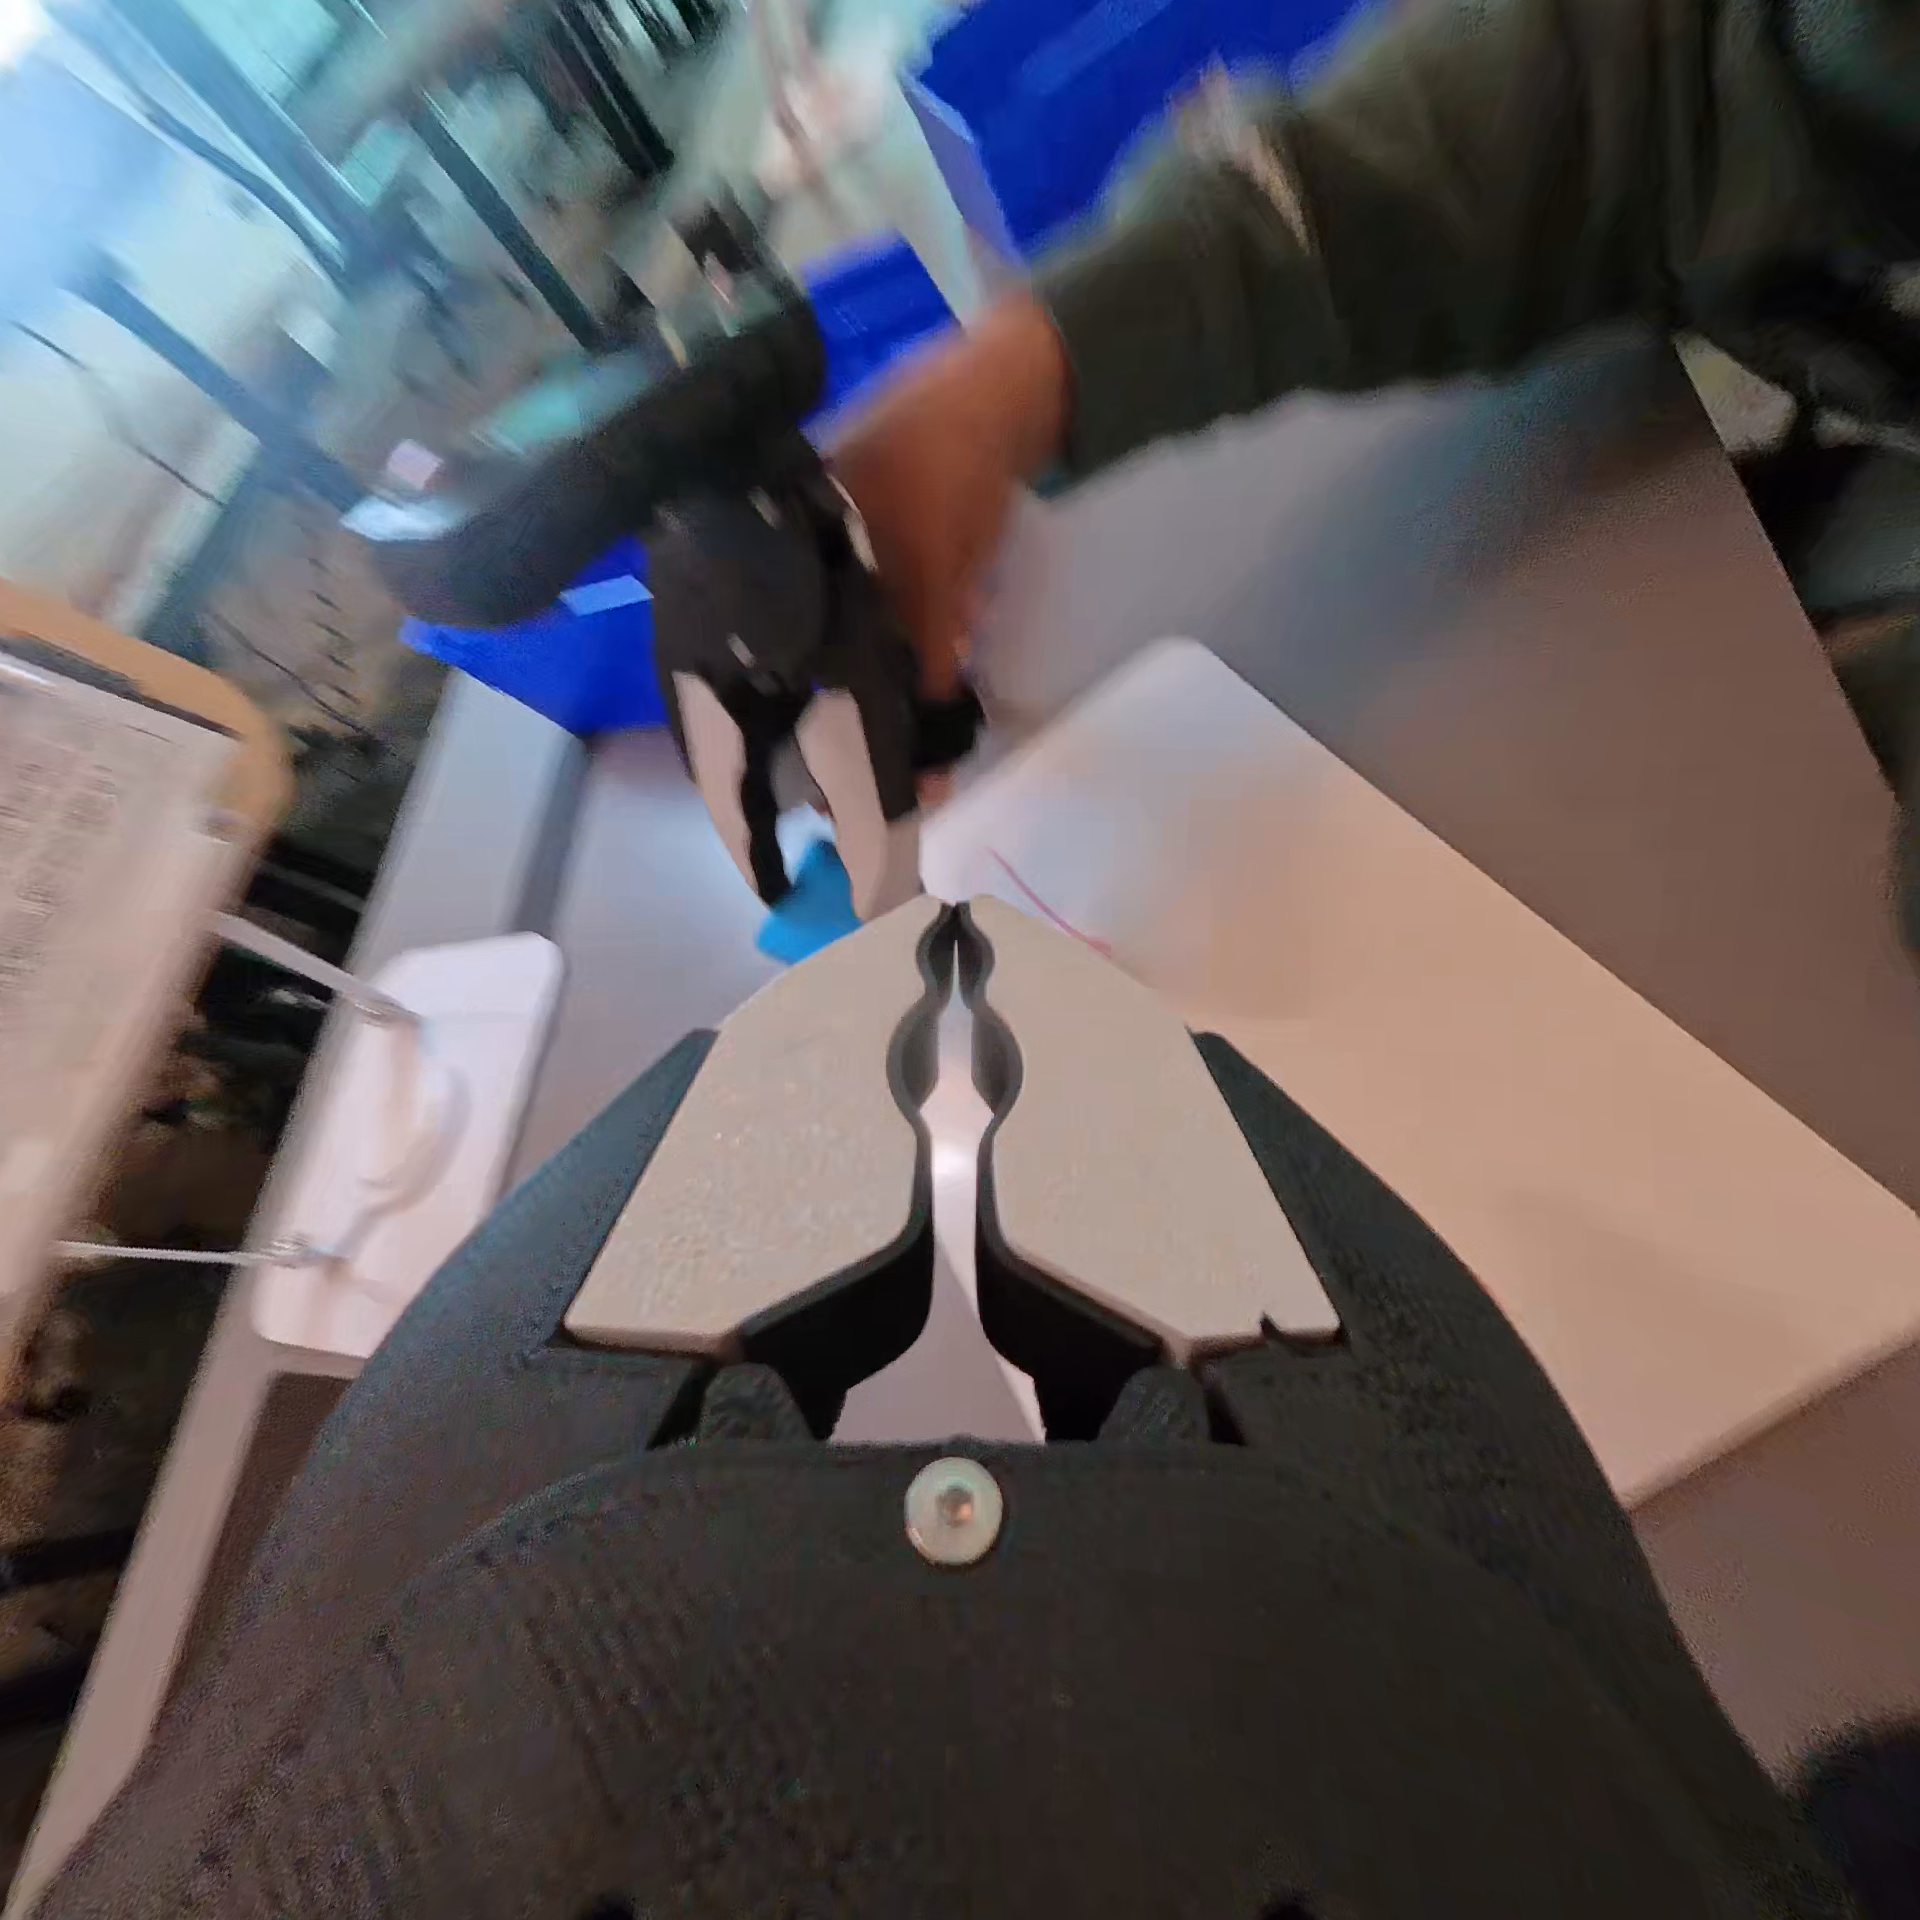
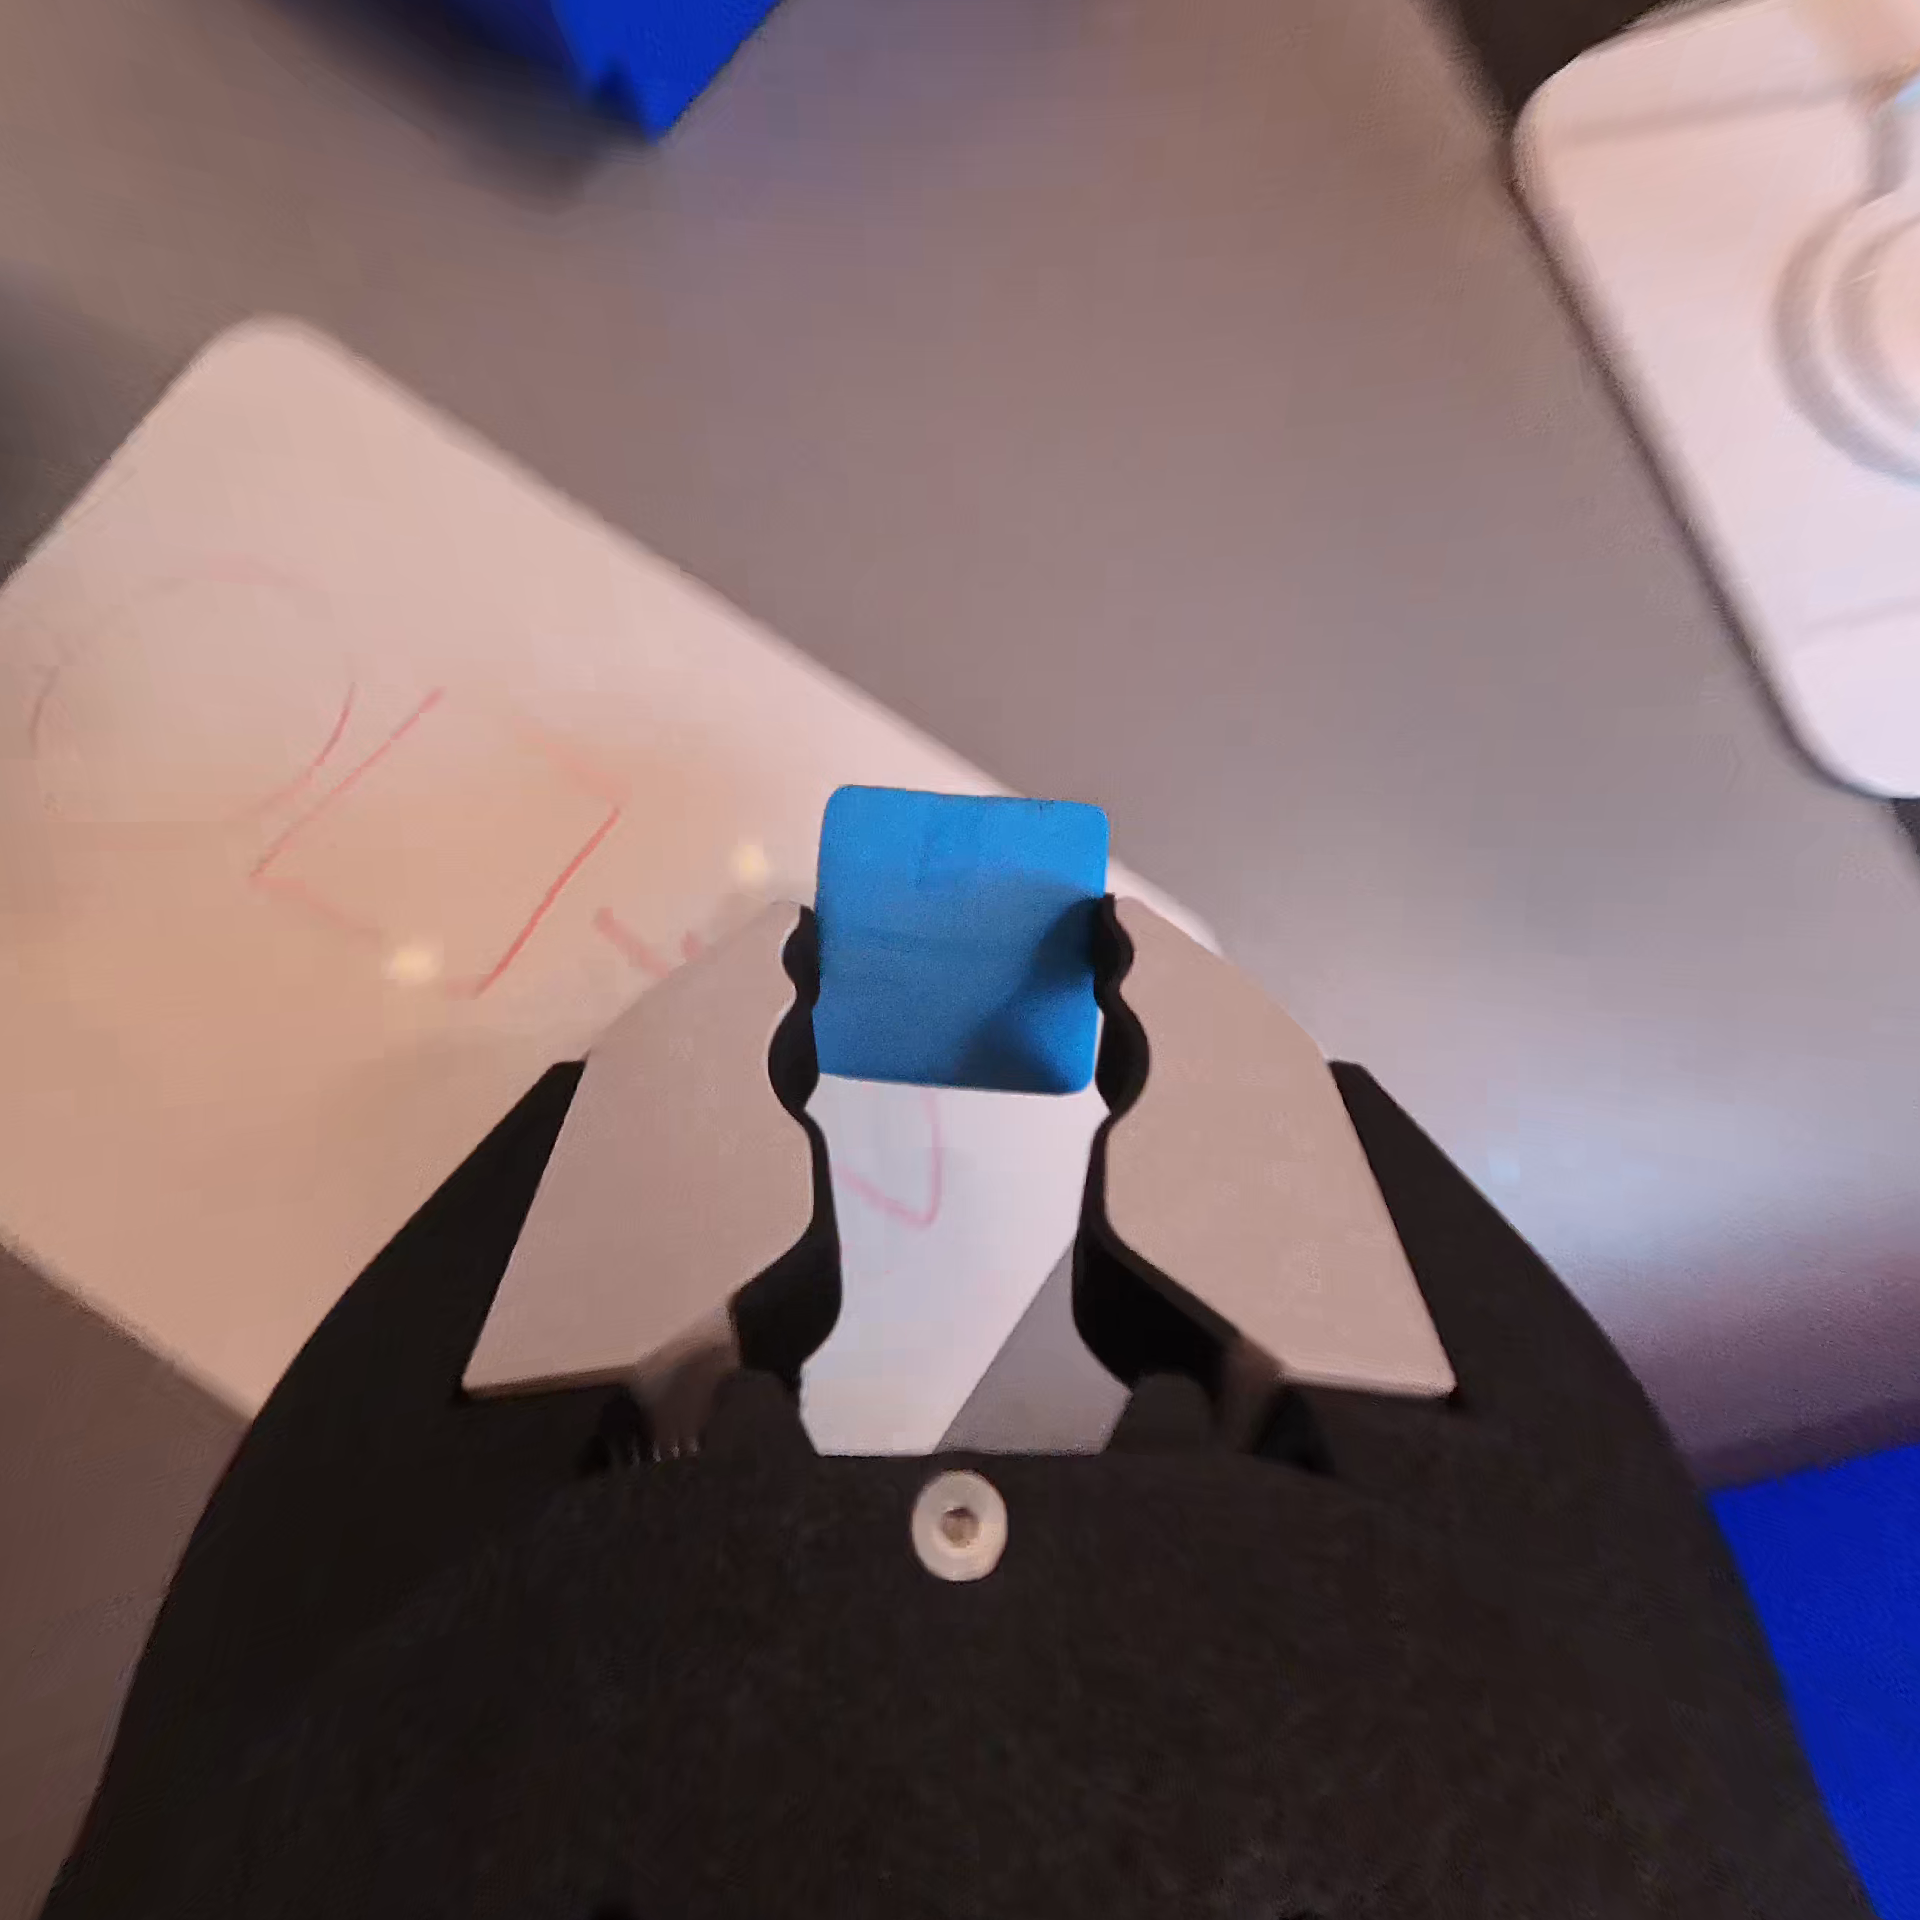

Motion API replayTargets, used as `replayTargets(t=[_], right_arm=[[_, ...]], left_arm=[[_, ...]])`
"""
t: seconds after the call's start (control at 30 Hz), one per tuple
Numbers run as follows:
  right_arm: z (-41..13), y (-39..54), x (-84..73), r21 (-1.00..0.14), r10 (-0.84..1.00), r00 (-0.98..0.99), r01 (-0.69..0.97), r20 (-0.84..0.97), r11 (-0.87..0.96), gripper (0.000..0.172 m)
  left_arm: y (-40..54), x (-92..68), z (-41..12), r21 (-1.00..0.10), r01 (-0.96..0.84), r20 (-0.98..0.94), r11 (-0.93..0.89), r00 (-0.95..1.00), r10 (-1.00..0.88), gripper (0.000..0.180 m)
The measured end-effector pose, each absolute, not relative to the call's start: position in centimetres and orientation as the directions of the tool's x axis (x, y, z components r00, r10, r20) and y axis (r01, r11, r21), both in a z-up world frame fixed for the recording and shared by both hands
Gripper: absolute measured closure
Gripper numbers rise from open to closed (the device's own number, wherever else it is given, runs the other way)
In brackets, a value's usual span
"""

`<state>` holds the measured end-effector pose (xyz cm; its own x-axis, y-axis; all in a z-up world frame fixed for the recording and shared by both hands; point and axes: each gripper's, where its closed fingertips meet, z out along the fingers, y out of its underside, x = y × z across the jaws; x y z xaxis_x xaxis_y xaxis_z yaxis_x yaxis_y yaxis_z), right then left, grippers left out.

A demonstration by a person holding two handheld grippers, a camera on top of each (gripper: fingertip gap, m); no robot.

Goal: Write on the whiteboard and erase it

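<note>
— Right up close, we see our left claw point(image 1: 954, 914) with its two tips pressed together and nothing between them, hanging over the near corner of the whiteboard point(image 1: 1351, 987).

— And our right claw point(image 2: 951, 935)?

— Clamped on the blue eraser point(image 2: 961, 935): both dark pads press its two sides, and the block sticks out past the fingertips toward twelve o'clock. From the left wrist view we find that same claw just beyond ours, at about eleven o'clock, pointing down with the eraser at its tips.

— Where does the whiteboard lie?

— Flat on the grey desk point(image 2: 1195, 468). In the right wrist view it runs from under the eraser out to nine and ten o'clock, with red marker lines point(image 2: 416, 831) on it, some faint.

— Farther off?

— We see a white tray point(image 2: 1714, 416) at two o'clock on the desk, and a blue bin point(image 2: 665, 52) blurred at twelve. In the left wrist view a green sleeve point(image 1: 1455, 260) reaches in from one o'clock.
</note>
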<state>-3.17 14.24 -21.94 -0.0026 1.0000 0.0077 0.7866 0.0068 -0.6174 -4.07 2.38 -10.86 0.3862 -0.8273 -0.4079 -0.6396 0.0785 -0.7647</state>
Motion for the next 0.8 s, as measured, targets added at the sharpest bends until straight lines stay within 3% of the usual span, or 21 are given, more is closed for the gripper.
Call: replayTargets(t=[0.17,0.33,0.47,0.67,0.8], right_arm=[[-23.9,10.0,1.2,-0.545,0.999,-0.041,0.838,0.002,0.036,0.120],[-25.0,8.1,3.2,-0.518,1.000,0.004,0.855,0.002,-0.003,0.120],[-26.6,7.0,2.3,-0.488,1.000,-0.008,0.873,-0.029,-0.007,0.120],[-27.1,8.8,0.0,-0.483,0.998,0.026,0.876,0.049,0.000,0.120],[-27.2,14.5,1.6,-0.479,0.976,0.219,0.858,0.009,-0.188,0.121]], left_arm=[[-4.1,-3.8,-20.2,-0.670,-0.736,-0.264,-0.094,0.355,-0.897,0.180],[-9.9,-2.8,-25.1,-0.648,-0.750,-0.180,-0.136,0.324,-0.929,0.178],[-10.3,-3.4,-27.6,-0.562,-0.825,-0.279,-0.064,0.262,-0.924,0.180],[-11.3,-2.9,-27.7,-0.580,-0.812,-0.219,-0.063,0.230,-0.948,0.180],[-11.2,-3.0,-27.7,-0.557,-0.828,-0.250,-0.067,0.244,-0.937,0.180]])
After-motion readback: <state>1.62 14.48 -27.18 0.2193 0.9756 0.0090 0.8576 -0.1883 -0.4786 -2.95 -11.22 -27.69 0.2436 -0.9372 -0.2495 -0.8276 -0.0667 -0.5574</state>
